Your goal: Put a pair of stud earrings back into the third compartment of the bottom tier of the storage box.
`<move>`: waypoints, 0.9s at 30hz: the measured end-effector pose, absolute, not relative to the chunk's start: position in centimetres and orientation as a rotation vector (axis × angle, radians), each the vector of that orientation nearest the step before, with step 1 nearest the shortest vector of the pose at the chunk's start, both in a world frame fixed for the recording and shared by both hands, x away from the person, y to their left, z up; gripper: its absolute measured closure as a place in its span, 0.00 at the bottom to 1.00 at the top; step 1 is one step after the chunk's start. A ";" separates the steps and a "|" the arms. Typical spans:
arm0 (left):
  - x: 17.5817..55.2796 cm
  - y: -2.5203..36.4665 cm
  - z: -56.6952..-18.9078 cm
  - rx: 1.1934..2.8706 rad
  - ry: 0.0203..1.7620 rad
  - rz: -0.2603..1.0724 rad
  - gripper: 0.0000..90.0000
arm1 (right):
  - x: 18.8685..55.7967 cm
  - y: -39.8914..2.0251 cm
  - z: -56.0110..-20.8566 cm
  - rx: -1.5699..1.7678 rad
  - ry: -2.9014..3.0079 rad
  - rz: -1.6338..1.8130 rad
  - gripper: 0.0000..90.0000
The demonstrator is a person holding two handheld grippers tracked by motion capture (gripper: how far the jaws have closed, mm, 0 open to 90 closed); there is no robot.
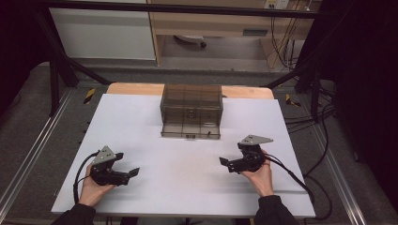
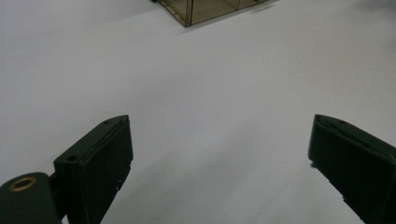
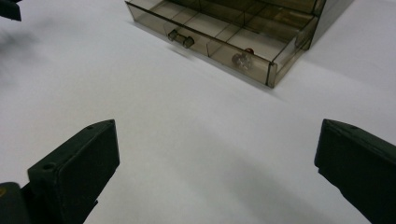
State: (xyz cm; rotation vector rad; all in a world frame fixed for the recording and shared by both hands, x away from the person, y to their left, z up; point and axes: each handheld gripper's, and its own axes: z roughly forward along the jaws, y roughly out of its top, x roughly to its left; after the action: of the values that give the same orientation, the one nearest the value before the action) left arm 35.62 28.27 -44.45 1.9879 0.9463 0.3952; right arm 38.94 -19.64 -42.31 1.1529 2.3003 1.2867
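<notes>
Smoky clear drawer box (image 1: 191, 104) mid-desk (image 1: 141, 140), bottom drawer (image 3: 219, 44) pulled toward the person, small round item (image 3: 243, 59) inside; left gripper (image 2: 219, 158) and right gripper (image 3: 215, 168) both spread, empty.

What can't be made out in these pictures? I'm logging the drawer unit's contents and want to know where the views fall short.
- Small item in the open bottom drawer: in the right gripper view it is blurred behind the smoky front panel, so it can't be identified.
- Drawer unit: in the high view it is too small and dark to show any contents.
- Same unit in the left gripper view: cut off by the top edge, leaving a corner.
</notes>
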 end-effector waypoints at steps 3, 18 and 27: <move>35.6 28.2 -44.5 1.988 0.945 0.396 0.07 | 38.4 -20.4 -42.8 1.165 2.299 1.291 0.01; 35.6 28.2 -44.5 1.994 0.944 0.393 0.07 | 36.4 -25.1 -44.3 1.188 2.254 1.334 0.01; 35.6 28.1 -44.5 1.998 0.942 0.389 0.07 | 35.6 -27.2 -45.0 1.212 2.246 1.354 0.01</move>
State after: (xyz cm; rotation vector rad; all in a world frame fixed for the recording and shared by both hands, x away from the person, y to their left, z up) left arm 35.58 28.11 -44.54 1.9984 0.9417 0.3887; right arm 35.56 -27.15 -45.01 1.2123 2.2457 1.3539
